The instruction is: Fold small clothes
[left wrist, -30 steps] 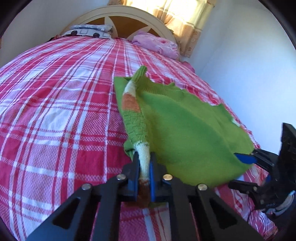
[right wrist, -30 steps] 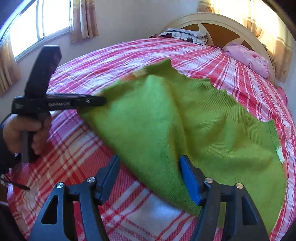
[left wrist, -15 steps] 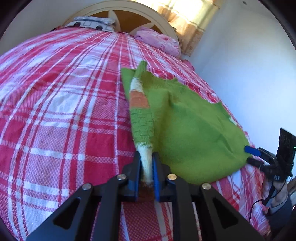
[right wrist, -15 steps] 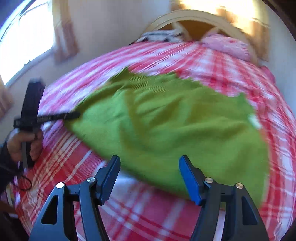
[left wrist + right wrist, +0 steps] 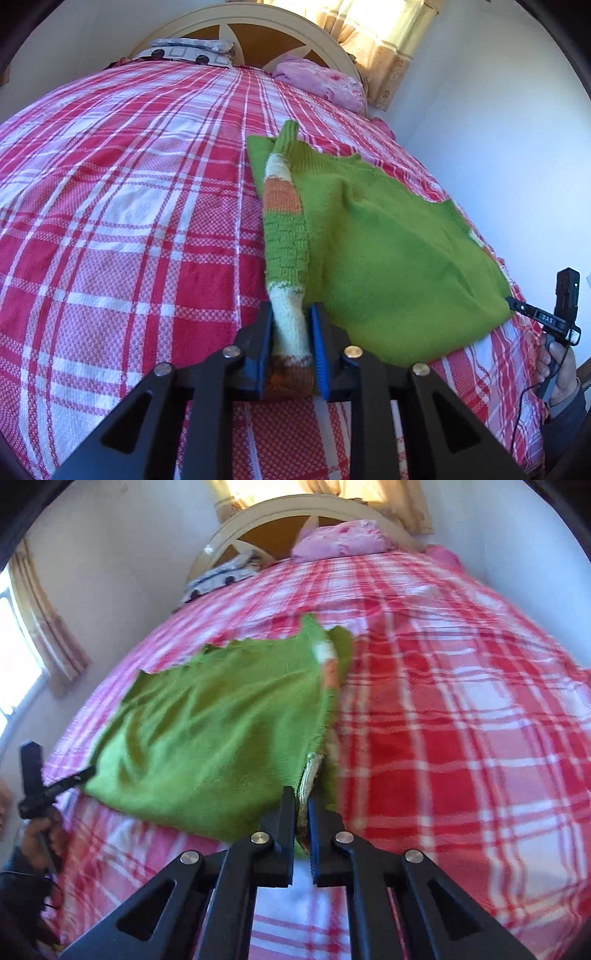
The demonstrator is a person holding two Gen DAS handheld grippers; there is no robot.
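Note:
A green knit sweater (image 5: 388, 251) lies flat on the red plaid bed cover (image 5: 129, 221). Its striped sleeve (image 5: 286, 236) runs along the left edge toward me. My left gripper (image 5: 290, 310) has the sleeve's cuff between its jaws. They are opening and the cuff sits at full width, no longer pinched. In the right wrist view the sweater (image 5: 207, 731) fills the left half. My right gripper (image 5: 302, 794) is shut on its near edge, where cream and green knit shows. From the left wrist, the right gripper (image 5: 511, 301) touches the sweater's near right corner.
A cream headboard (image 5: 236, 14) with a patterned pillow (image 5: 192, 50) and a pink pillow (image 5: 321, 79) stands at the far end. A white wall runs close along the bed's right side. A hand (image 5: 557, 369) holds the right gripper's handle with a cable.
The left jaws have spread apart around the sleeve cuff they pinched before. The right gripper, open over the sweater earlier, has swung sideways, rolled, and closed on the sweater's near edge.

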